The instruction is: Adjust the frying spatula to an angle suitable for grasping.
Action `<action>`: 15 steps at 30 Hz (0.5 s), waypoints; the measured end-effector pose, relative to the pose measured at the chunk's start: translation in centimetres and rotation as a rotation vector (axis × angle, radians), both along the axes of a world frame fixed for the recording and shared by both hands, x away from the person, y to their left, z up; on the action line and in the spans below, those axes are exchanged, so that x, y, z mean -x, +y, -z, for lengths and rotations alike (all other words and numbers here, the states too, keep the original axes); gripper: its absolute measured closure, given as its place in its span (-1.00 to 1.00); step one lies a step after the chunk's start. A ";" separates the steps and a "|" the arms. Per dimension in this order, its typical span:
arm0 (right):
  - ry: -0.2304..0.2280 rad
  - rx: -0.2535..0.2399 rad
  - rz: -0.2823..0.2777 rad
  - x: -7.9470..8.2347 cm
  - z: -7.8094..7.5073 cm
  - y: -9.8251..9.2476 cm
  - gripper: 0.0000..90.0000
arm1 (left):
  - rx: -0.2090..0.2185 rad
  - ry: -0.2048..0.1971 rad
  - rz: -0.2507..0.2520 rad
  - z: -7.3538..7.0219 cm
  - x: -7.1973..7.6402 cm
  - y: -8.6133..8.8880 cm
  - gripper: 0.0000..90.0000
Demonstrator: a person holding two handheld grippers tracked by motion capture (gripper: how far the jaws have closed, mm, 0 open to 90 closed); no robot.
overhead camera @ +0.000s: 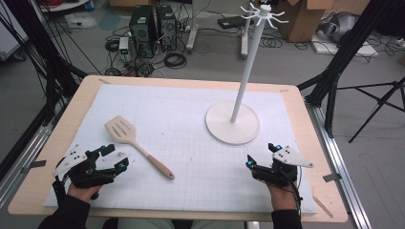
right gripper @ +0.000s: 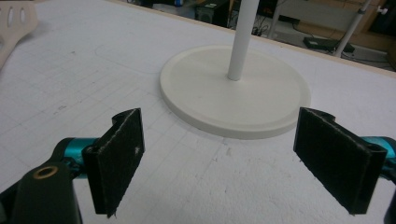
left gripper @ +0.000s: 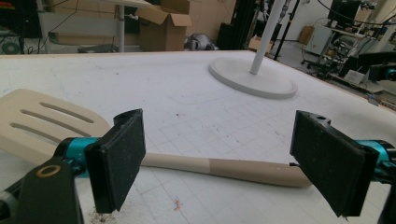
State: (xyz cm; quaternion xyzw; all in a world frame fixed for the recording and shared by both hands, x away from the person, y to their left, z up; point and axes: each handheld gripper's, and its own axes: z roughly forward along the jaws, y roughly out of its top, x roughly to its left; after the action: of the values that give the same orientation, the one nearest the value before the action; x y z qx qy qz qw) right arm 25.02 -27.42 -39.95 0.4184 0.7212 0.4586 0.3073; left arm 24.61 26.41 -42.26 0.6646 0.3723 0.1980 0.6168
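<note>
The light is even and diffuse, coming from overhead, and the white mat (overhead camera: 191, 124) reads bright without blown-out glare. Shadows are soft and short: a faint one lies under the spatula (overhead camera: 136, 145) and a thin dark rim hugs the near edge of the stand's round base (right gripper: 236, 91) in the right gripper view. The high view is slightly soft and low in detail, with the floor clutter beyond the table darker. In both gripper views the near black pads (left gripper: 116, 161) are a little blurred, the mat's grid is sharper in the middle distance, and the background room is hazy. Straight lines bend mildly toward the frame edges.
</note>
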 end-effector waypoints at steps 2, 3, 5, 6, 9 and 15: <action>0.003 -0.001 0.003 0.1 0.0 -0.1 -0.67 | 0.003 -0.001 -0.005 0.0 -0.1 0.0 -0.59; 0.007 -0.004 0.006 0.1 0.0 -0.2 -0.67 | 0.008 0.006 0.001 0.1 -0.2 0.0 -0.58; 0.006 -0.006 0.006 0.1 0.0 -0.2 -0.67 | 0.010 0.008 0.000 0.1 -0.3 0.0 -0.58; 0.004 -0.008 0.007 0.1 0.0 -0.3 -0.67 | 0.011 0.012 -0.001 0.2 -0.3 -0.1 -0.58; 0.004 -0.011 0.008 0.0 0.1 -0.4 -0.67 | 0.015 0.012 0.001 0.2 -0.4 0.0 -0.57; 0.010 -0.039 -0.010 0.5 -0.1 -0.3 -0.67 | 0.016 -0.001 0.016 -0.1 -0.2 -0.2 -0.57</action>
State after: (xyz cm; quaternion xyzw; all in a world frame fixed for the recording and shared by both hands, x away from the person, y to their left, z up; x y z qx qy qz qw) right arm 24.55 -27.68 -39.81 0.4227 0.7159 0.4721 0.2932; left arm 24.77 26.18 -42.21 0.6626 0.3682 0.1901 0.6239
